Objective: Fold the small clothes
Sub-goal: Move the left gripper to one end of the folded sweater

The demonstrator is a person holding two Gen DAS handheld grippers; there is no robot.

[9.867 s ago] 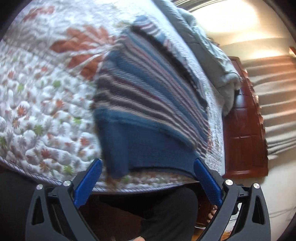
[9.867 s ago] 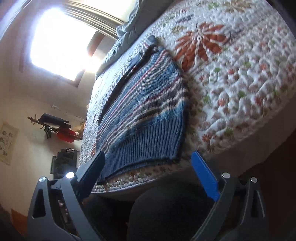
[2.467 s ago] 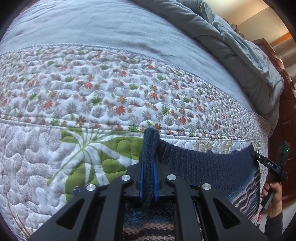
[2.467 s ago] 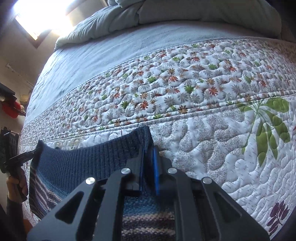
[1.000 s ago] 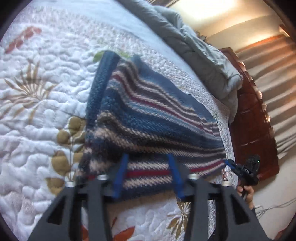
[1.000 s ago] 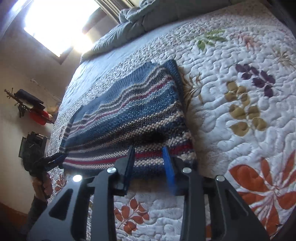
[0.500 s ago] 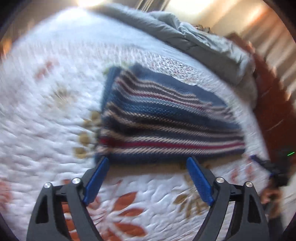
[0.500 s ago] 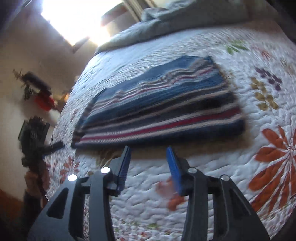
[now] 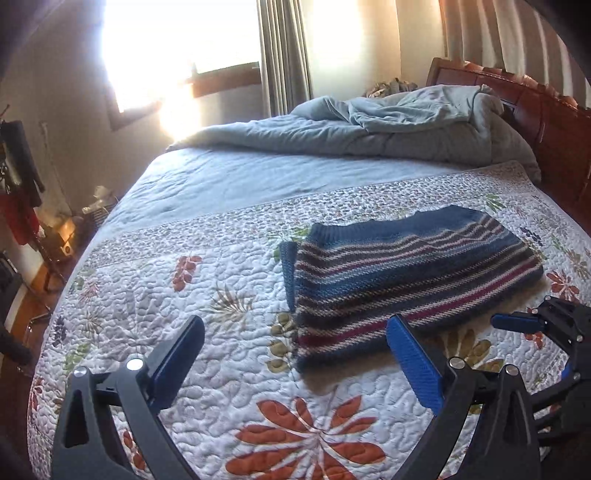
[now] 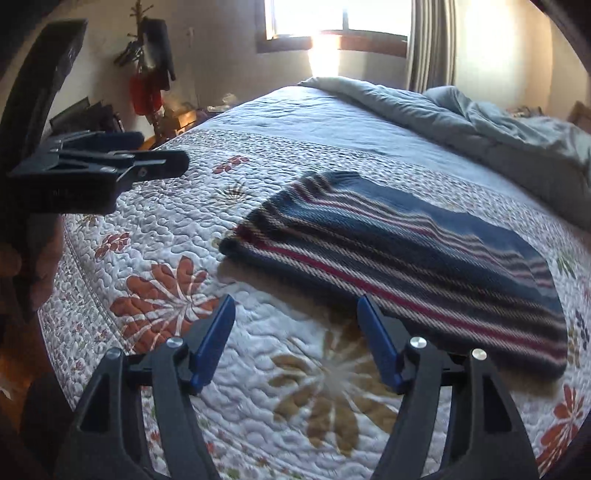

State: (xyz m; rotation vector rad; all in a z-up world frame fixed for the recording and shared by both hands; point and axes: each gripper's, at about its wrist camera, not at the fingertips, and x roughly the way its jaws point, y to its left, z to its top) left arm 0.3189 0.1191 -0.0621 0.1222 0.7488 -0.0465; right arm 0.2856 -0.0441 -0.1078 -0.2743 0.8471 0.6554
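Observation:
A blue knitted sweater [image 9: 406, 269] with red and cream stripes lies folded in half on the quilted bedspread, and the right wrist view shows the sweater [image 10: 406, 254] from its other side. My left gripper [image 9: 295, 332] hovers above the quilt in front of the sweater's near left corner, its jaws still opening and nothing between them. My right gripper [image 10: 295, 310] hangs over the quilt before the sweater's near edge, jaws opening and empty. Each view also catches the other tool: the right gripper [image 9: 532, 321] at the right edge and the left gripper [image 10: 110, 166] at the left.
The floral quilt [image 9: 184, 295] covers the bed's near half. A rumpled grey duvet [image 9: 369, 125] is piled at the far end by the red-brown headboard [image 9: 535, 96]. A bright window [image 10: 314, 18], curtains and a coat stand [image 10: 151, 66] line the far wall. A hand [image 10: 22, 266] shows at left.
Both grippers let go of the sweater's near edge, opened wider and drew back and up from it. The sweater now lies flat, folded in half, and both views have swung level toward the window.

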